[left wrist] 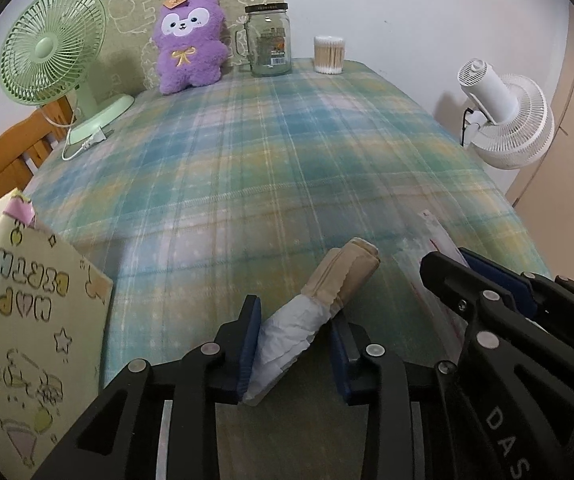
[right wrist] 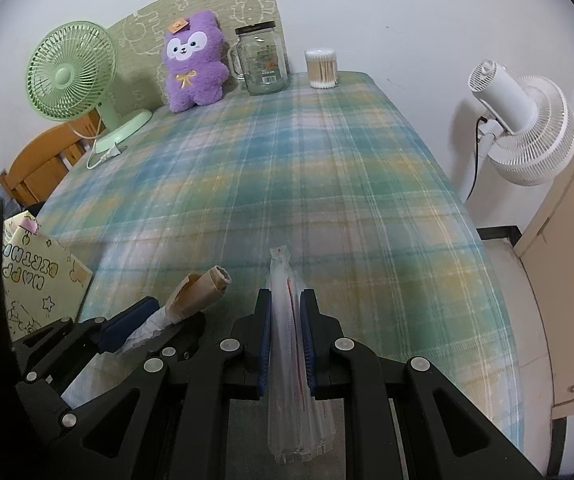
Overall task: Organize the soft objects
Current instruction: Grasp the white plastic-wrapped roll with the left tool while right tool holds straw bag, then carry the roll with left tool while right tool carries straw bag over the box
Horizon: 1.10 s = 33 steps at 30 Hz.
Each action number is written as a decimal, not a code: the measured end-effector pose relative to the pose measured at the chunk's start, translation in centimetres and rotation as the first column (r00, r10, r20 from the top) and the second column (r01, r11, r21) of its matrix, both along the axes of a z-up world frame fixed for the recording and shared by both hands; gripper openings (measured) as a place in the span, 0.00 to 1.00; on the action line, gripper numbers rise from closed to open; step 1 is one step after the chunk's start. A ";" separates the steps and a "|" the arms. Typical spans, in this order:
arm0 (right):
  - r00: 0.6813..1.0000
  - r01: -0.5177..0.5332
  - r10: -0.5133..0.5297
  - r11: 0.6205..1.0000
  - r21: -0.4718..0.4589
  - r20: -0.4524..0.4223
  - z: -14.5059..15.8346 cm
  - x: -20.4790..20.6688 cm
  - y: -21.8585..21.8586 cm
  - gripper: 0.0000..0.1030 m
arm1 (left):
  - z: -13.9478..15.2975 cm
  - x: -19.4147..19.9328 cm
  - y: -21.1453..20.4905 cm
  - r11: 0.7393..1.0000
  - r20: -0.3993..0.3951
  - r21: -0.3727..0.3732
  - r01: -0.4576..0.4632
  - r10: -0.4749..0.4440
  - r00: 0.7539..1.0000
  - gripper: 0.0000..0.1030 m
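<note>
My left gripper is shut on a rolled soft bundle, white at the near end and beige at the far end, held just above the plaid tablecloth. My right gripper is shut on a clear plastic zip bag with a red seal line, held edge-on. The bundle and left gripper show at lower left of the right wrist view. The right gripper and the bag show at lower right of the left wrist view. A purple plush toy sits at the far side.
A green desk fan stands far left with its cord on the cloth. A glass jar mug and a cotton swab tub stand at the back. A yellow birthday gift bag is near left. A white fan stands off the right edge.
</note>
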State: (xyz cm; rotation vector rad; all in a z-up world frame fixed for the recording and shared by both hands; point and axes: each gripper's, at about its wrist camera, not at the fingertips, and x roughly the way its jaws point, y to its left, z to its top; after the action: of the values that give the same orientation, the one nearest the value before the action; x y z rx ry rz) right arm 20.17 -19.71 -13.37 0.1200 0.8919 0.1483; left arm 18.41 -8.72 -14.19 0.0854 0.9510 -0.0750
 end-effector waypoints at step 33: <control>0.996 -0.017 0.014 0.999 0.040 0.092 4.5 -5.3 0.4 0.17 | 4.4 -5.2 0.3 0.999 0.059 -0.010 0.031 -0.031 0.998 0.15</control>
State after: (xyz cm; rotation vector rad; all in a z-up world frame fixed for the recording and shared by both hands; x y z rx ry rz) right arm 14.90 -19.31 -8.87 0.1432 0.7991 0.1851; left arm 13.24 -8.44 -9.78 0.0916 0.8907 -0.1058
